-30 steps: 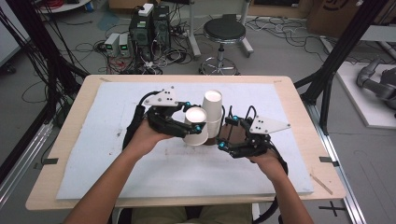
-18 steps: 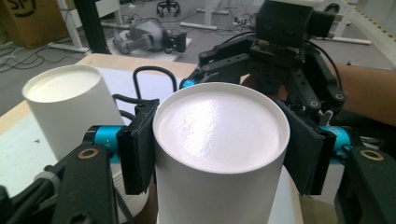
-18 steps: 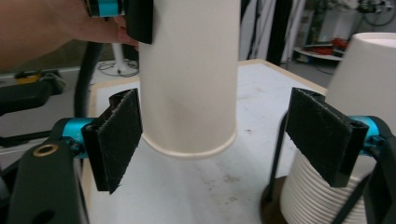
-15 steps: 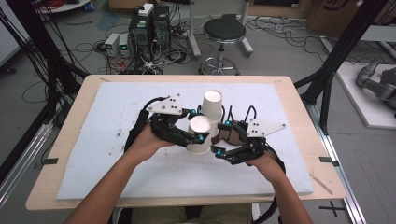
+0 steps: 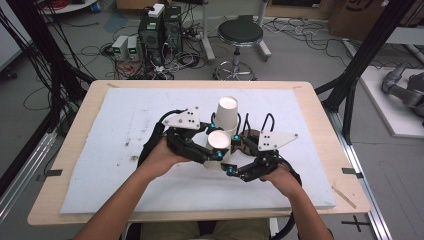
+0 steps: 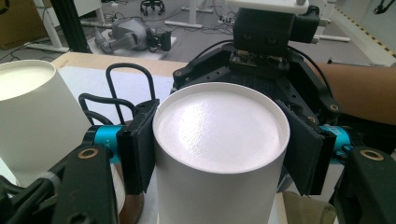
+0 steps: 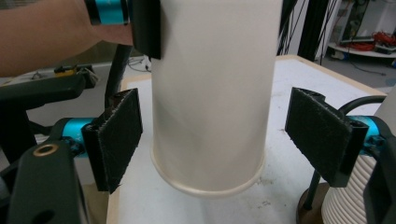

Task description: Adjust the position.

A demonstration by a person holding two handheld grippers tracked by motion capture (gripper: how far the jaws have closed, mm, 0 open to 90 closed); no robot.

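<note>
Now, high view, near to far: left hand-held gripper (image 5: 214, 152) comes in from 7 o'clock, right hand-held gripper (image 5: 231, 161) from 5 o'clock, both meeting at the centre of the white-covered surface (image 5: 100, 125). Between them an upside-down white paper cup (image 5: 218, 142), base up. Left hand-held gripper pinches it: in the left gripper view its two black pads press the cup (image 6: 219, 154) wall at 9 and 3 o'clock, just under the base rim. Right hand-held gripper is spread: in the right gripper view its pads stand off the cup (image 7: 212, 93) on both sides, gaps visible, cup between them but untouched. Cup mouth rim sits low over the surface; can't tell whether it touches. Just beyond, at 12 o'clock, a second inverted paper cup (image 5: 227, 115) stands on the surface, close behind the first. A ribbed white stack (image 7: 348, 200) shows at 4 o'clock in the right gripper view, partly hidden. Farther back, off the surface: a black stool (image 5: 240, 35) and electronics boxes (image 5: 160, 25) on the floor.
</note>
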